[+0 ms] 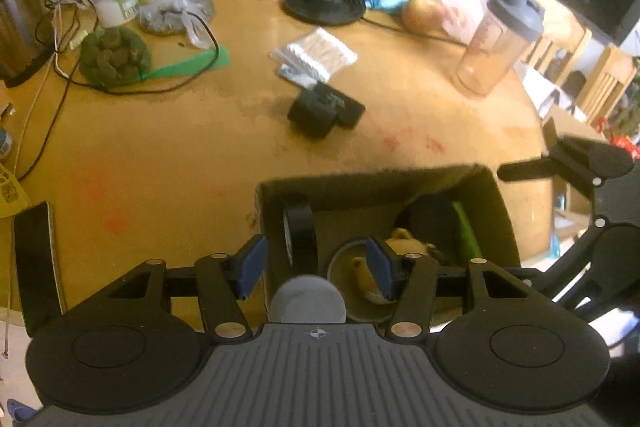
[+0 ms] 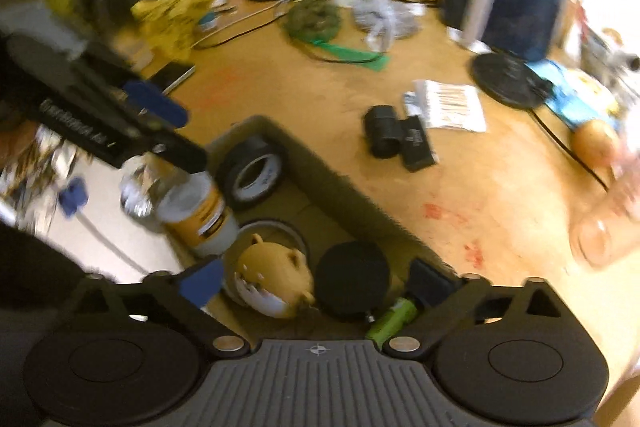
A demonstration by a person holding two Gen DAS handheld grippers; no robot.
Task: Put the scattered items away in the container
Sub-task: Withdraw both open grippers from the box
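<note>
Left wrist: tape roll (image 1: 300, 235) stands upright inside cardboard box (image 1: 500, 211).

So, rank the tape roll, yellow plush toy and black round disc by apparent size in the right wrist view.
1. Yellow plush toy and black round disc: look alike, unranked.
2. Tape roll: smaller, but farther from the camera, so unsure.

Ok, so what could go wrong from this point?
The cardboard box sits right at the edge of the table; a nudge while dropping things in could push it off. The yellow-labelled bottle stands tilted at the box's corner and may tip out over the side.
</note>
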